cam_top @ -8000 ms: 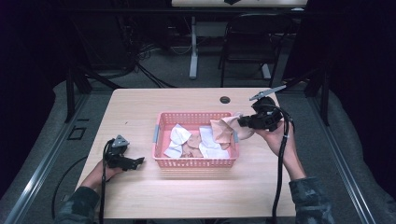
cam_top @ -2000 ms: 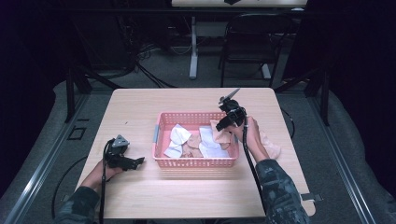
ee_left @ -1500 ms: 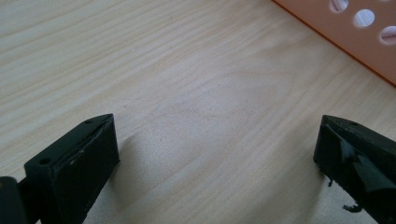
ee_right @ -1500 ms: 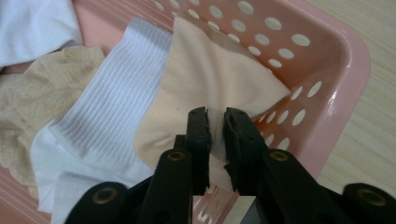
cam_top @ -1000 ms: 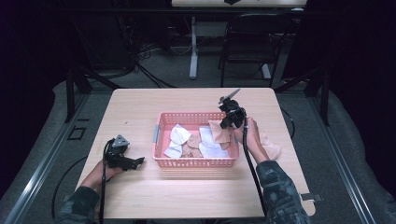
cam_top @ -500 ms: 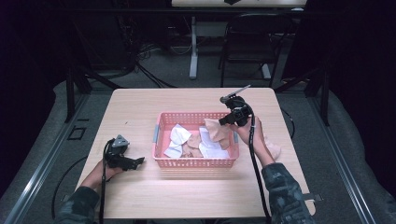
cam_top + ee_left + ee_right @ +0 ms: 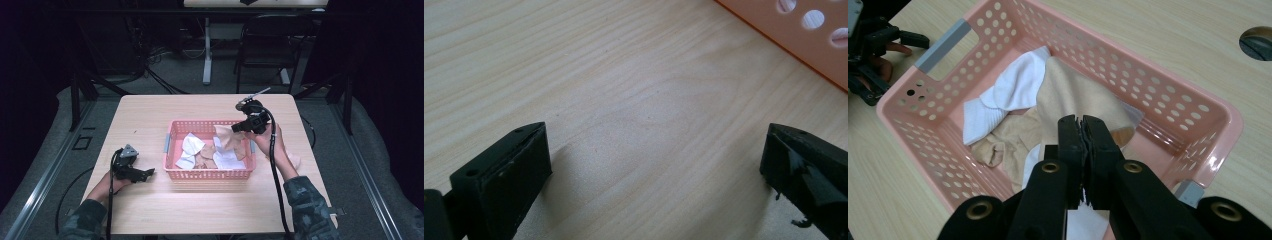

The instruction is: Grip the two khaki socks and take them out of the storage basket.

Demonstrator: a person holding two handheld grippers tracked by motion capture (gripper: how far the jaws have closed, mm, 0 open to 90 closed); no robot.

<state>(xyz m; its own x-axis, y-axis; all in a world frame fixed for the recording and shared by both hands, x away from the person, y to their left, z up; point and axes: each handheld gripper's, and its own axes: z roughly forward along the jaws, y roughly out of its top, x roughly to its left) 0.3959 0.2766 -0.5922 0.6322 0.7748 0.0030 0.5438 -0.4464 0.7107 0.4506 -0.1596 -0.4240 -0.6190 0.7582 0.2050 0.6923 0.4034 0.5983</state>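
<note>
Beige sock (image 7: 1073, 95) pinched at its upper edge between the clenched jaws of the right gripper (image 7: 1080, 122); hangs over the right-hand end of the pink basket (image 7: 210, 173), lower part draped on the pile inside, not yet clear of the rim. Seen from the high view as a tan fold (image 7: 227, 140) just below the right gripper (image 7: 239, 127), which hovers above the basket's far right corner

Left in the basket: a white sock (image 7: 1013, 90) toward the grey-handled end, a second tan sock (image 7: 998, 145) crumpled in the middle, and some white cloth (image 7: 227, 159) under the held one. On the table (image 7: 200, 210) to the right of the basket, beside the person's right forearm, what looks like another pale piece of cloth (image 7: 295, 161), too small to tell for sure

Left gripper (image 7: 654, 150) released, jaws wide apart with nothing between them, resting on the bare wood just left of the basket (image 7: 824, 45) and apart from it

Step in hand, by the look of it: pulling one sock out of the basket, grip secured, removal about midway

Next move probably calls for more height until the toe swings free of the pile and the wall, then a carry rightward over the rim to the open wood, keeping the pinch firm so the thin fabric cannot slip, and taking care not to drag the white cloth underneath along
</note>
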